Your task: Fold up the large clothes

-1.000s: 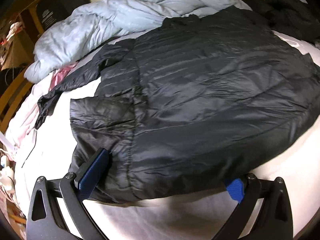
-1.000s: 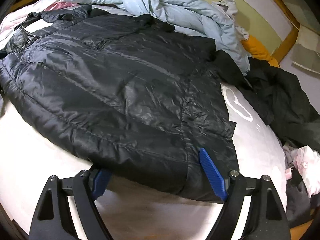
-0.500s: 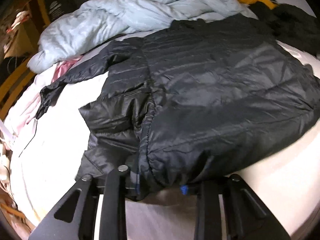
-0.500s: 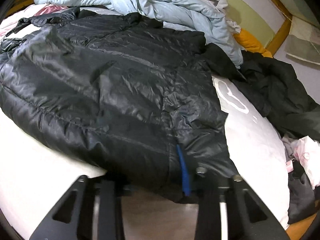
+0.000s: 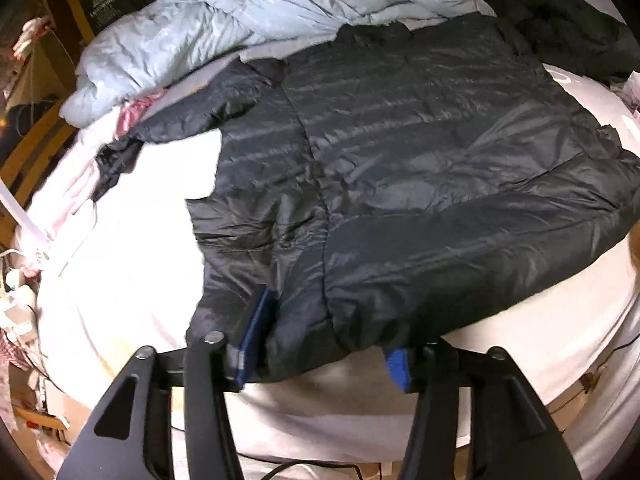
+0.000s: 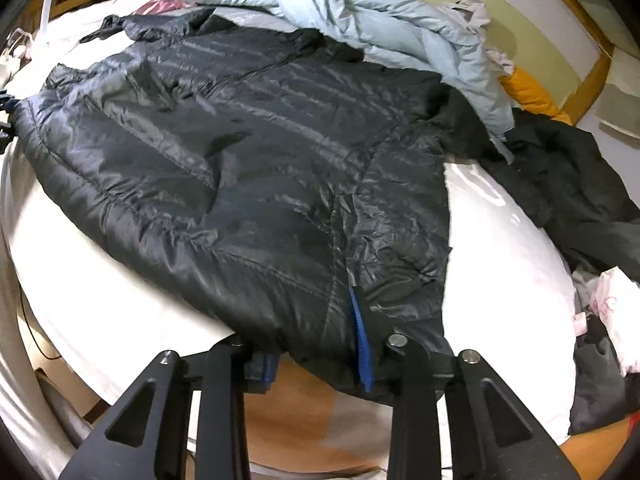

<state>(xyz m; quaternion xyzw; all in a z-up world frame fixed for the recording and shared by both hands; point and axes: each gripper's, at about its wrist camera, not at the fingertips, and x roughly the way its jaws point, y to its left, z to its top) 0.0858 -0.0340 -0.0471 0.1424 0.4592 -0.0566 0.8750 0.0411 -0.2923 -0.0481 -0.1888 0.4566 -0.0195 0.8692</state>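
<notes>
Lying spread flat over the white bed sheet [image 5: 120,280] is a black quilted puffer jacket [image 5: 400,168], its hem hanging toward the near edge of the mattress and its 1 visible sleeve trailing off toward the left in the left wrist view. The left gripper [image 5: 324,344] is reaching into the hem, its 2 blue-padded fingers [image 5: 256,332] standing apart with a fold of jacket fabric bunching between them; whether the pads are actually pinching the cloth cannot be told. The right gripper [image 6: 316,344] is sitting at the hem too, with 1 blue pad lying against the fabric near a seam and the other tucked under the hem, jaws likewise standing partly apart around the cloth. Beyond the collar, a pale blue duvet [image 5: 248,20] is lying crumpled, with an orange cloth [image 6: 528,92] and a heap of dark garments [image 6: 568,184] beside it. A dark box [image 5: 104,4] at the far left is carrying pale printing, too blurred to read. A wooden bed frame [image 6: 596,68] is bordering the mattress.
</notes>
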